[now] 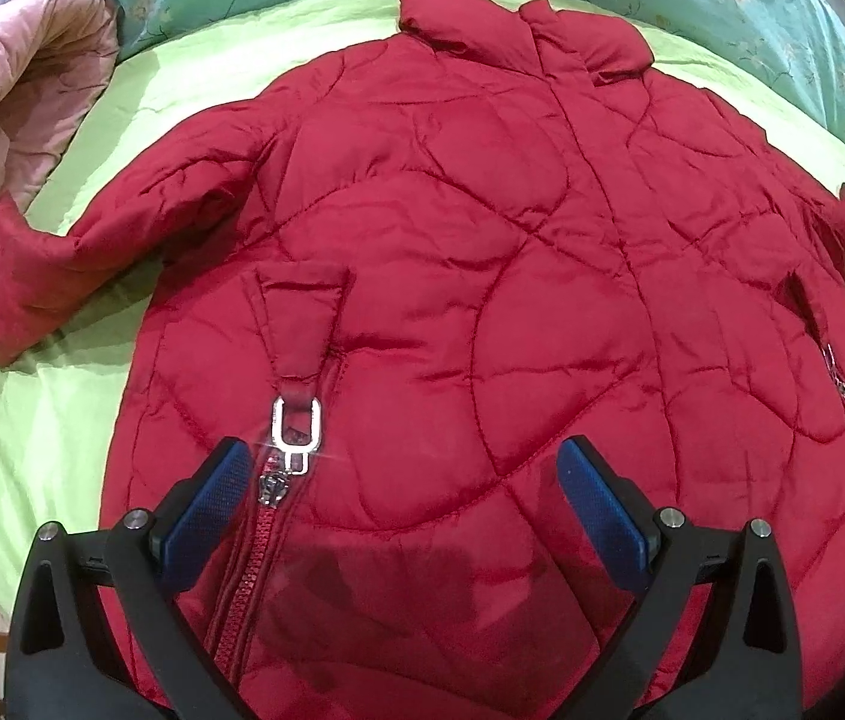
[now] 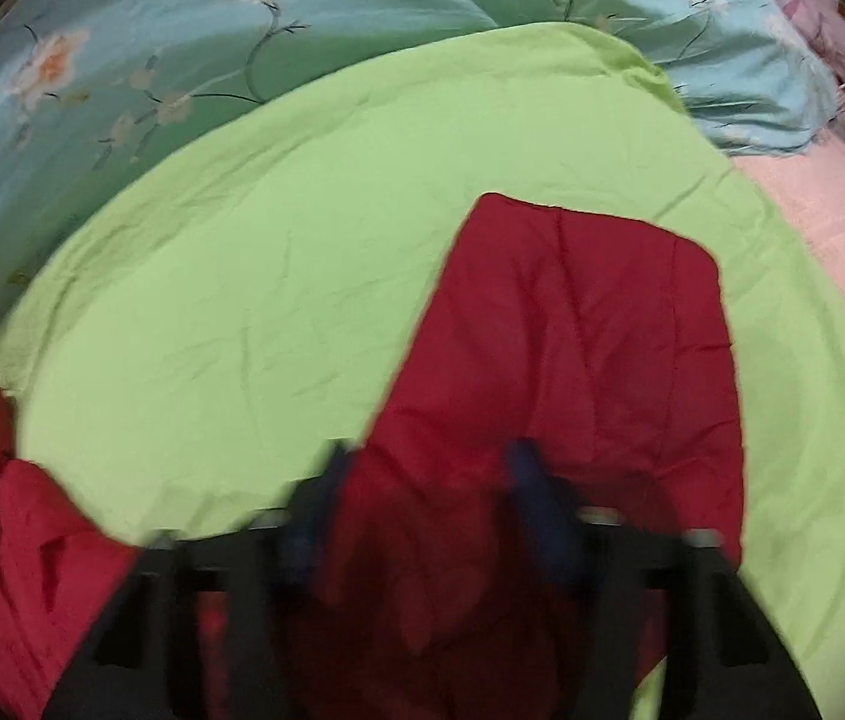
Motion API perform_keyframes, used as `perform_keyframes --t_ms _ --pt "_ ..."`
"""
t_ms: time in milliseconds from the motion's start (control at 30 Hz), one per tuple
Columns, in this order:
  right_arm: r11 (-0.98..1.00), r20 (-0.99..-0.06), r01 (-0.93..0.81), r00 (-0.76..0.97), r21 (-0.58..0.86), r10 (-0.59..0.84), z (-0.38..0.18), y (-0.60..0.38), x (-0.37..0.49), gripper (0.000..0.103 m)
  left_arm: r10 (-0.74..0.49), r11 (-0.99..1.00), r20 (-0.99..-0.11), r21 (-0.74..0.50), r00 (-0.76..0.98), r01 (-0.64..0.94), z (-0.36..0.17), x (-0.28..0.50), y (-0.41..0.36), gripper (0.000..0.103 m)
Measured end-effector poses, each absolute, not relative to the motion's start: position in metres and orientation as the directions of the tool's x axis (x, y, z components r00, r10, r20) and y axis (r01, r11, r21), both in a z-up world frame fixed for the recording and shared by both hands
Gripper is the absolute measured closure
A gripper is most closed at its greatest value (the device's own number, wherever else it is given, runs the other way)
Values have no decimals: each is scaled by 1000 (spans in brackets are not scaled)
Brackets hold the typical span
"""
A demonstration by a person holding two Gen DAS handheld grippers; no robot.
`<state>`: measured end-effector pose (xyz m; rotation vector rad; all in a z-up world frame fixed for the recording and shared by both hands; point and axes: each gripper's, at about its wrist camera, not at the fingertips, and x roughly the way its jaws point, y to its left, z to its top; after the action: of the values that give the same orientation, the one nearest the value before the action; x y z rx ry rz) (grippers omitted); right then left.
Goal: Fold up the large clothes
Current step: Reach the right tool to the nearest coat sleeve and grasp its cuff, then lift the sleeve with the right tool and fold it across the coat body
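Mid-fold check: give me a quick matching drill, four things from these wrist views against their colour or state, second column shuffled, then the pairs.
Things:
1. Quilted jacket
2. Sheet under the jacket
3. Left hand-held gripper
4. Bedding past the sheet's far edge

Colour or state:
A. Teal with a flower print
B. Open above the jacket's hem, beside the zip pull
C. Red, spread flat with its front up
D. Plain light green

Pairs: 1-C, 2-D, 3-B, 4-A
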<state>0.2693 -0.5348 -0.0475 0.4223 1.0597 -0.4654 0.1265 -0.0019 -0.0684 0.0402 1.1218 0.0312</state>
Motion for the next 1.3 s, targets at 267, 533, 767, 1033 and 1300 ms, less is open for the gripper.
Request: perform_keyframes --t_ms 267,533,767,1033,1300 --pt "861 -866 492 479 127 -145 -28 -511 259 94 27 999 -890 40 456 20 -62 120 -8 1" --pt "912 -805 339 593 232 -16 9 -463 240 96 7 1000 -889 16 459 16 -61 118 -7 1" --pt "935 -753 115 629 336 194 26 -381 234 96 -4 1000 -883 2 469 13 -57 121 -6 1" --pt "899 -737 -160 525 407 427 16 -260 206 97 -14 1000 -888 -17 460 -4 -59 124 7 1" --pt "870 -782 -304 392 388 485 -3 -205 170 97 -65 997 -887 -81 456 -16 -59 135 21 1"
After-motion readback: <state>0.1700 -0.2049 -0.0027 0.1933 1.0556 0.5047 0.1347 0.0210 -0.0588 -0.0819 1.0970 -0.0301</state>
